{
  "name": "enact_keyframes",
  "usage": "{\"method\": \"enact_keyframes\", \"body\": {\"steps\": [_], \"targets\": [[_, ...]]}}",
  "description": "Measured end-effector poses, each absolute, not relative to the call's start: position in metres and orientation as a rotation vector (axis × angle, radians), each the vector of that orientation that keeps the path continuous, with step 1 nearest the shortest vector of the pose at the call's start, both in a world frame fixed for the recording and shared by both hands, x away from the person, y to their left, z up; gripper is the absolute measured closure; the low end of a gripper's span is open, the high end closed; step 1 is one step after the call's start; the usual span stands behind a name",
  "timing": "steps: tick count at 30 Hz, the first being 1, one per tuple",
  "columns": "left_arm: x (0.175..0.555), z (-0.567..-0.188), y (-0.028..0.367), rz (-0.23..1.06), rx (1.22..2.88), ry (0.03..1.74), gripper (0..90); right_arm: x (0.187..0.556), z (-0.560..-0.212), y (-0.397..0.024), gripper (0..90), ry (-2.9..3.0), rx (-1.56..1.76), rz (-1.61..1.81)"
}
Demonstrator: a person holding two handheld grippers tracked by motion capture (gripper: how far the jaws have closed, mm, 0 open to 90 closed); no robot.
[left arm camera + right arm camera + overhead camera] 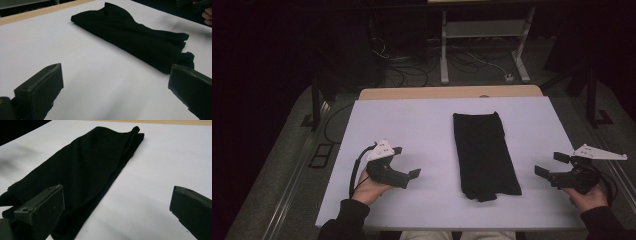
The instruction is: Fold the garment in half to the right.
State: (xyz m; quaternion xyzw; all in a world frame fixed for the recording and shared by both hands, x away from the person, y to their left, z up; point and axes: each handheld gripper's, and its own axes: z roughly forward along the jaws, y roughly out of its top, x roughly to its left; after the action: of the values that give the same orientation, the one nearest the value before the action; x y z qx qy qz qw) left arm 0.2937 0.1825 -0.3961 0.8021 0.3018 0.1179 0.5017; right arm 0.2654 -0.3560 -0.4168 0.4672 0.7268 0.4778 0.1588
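Observation:
A black cloth folded into a long strip lies on the white table, running from far to near just right of centre. The same black cloth crosses the left gripper view, and the black cloth lies ahead in the right gripper view. My left gripper rests low over the table to the cloth's left, open, nothing between its jaws. On the cloth's right, near the table's right edge, my right gripper is open and empty too. Both point toward the cloth without touching it.
A wooden strip borders the table's far edge. Beyond it, a white metal frame and loose cables lie on the dark floor. Bare white tabletop surrounds the cloth.

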Motion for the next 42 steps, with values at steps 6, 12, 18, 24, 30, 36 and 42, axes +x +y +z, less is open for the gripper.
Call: {"method": "enact_keyframes", "body": {"steps": [6,12,18,24,30,36,42], "targets": [[0.291,-0.398,0.195,0.304,1.926,0.748,0.0,0.266,-0.418,-0.355,0.0,2.085,1.340,1.359],[0.287,-0.400,0.213,0.332,1.905,0.790,0.0,0.266,-0.418,-0.355,0.0,2.083,1.337,1.356],[0.283,-0.404,0.231,0.355,1.872,0.834,0.0,0.267,-0.419,-0.354,0.0,2.091,1.345,1.351],[0.279,-0.407,0.249,0.380,1.843,0.877,0.0,0.267,-0.419,-0.354,0.0,2.090,1.340,1.348],[0.274,-0.411,0.266,0.413,1.813,0.923,0.0,0.268,-0.420,-0.353,0.0,2.097,1.343,1.345],[0.268,-0.418,0.283,0.457,1.779,0.983,0.0,0.269,-0.420,-0.353,0.0,2.101,1.340,1.346],[0.263,-0.423,0.292,0.483,1.764,1.015,0.0,0.270,-0.421,-0.352,0.0,2.105,1.340,1.347]]}}
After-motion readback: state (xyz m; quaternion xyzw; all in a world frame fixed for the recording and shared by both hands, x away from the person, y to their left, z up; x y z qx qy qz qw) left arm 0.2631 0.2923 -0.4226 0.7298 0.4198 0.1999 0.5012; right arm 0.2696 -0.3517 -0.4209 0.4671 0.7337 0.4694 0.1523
